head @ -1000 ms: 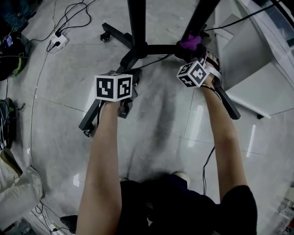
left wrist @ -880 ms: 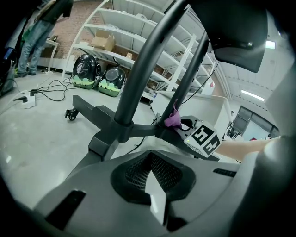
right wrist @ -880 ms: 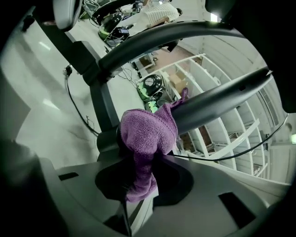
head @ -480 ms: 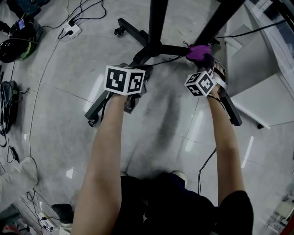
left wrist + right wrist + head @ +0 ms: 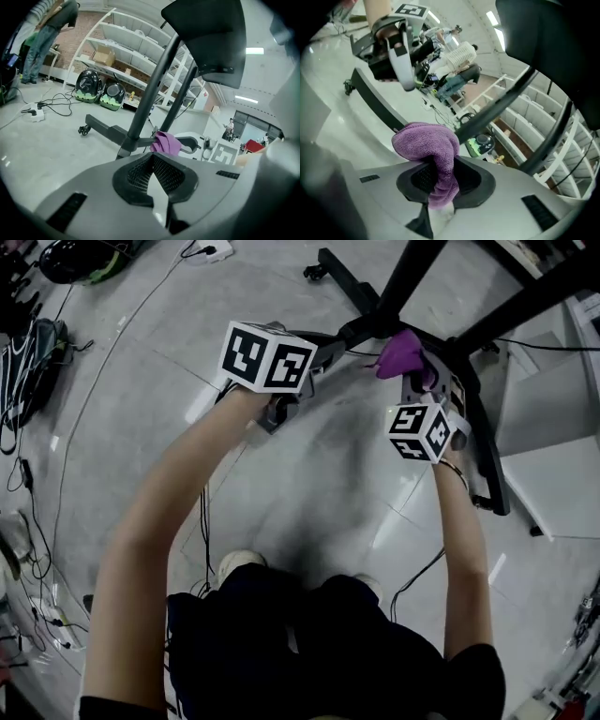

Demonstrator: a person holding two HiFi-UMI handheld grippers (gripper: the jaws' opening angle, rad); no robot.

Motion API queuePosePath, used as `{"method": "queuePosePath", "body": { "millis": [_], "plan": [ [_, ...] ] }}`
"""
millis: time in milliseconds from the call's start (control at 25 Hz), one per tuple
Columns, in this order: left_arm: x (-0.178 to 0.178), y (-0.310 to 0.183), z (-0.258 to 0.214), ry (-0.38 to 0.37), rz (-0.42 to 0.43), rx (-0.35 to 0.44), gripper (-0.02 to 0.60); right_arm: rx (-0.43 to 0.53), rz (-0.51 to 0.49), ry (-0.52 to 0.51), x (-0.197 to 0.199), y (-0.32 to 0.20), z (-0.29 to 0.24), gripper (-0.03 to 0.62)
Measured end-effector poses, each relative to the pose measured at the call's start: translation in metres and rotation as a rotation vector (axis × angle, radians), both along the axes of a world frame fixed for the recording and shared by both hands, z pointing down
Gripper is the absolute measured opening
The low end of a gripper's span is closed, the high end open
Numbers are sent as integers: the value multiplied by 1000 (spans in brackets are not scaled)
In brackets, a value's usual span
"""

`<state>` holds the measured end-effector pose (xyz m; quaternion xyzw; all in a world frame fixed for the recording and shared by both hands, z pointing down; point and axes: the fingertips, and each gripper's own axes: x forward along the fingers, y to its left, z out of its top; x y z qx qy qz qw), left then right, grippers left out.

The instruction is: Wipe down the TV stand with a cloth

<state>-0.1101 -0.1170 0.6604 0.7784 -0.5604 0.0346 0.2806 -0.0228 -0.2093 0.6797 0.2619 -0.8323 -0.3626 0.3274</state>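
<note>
My right gripper (image 5: 440, 183) was clamped on the purple cloth (image 5: 425, 140) in the head view's upper right, just beside the black stand (image 5: 349, 331), whose low bar ran leftward past my left gripper (image 5: 152, 174), which was closed and empty.

The TV stand (image 5: 410, 273) runs off the head view's top edge, its posts cut short. The cloth's (image 5: 426, 140) lower end vanishes between the right claw's (image 5: 436, 182) jaws. What's on the far shelves (image 5: 126, 44)? Too small to tell.

A storeroom-like lab: white shelving (image 5: 136, 51), floor cables (image 5: 57, 105).
</note>
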Motion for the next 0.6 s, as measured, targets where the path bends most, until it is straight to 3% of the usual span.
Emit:
{"method": "queuePosePath", "body": {
  "millis": [80,160,440,600],
  "plan": [
    [-7,30,15,-17,32,-25,6,-88,-84,-48,-33,42,1,104],
    [-24,59,31,-20,5,-64,6,-167,-162,-90,-62,81,2,104],
    [-109,149,41,-53,-285,-86,6,-352,-354,-91,-124,179,21,106],
    [-136,184,41,-36,-422,-69,6,-448,-429,-92,-150,220,34,106]
  ]
}}
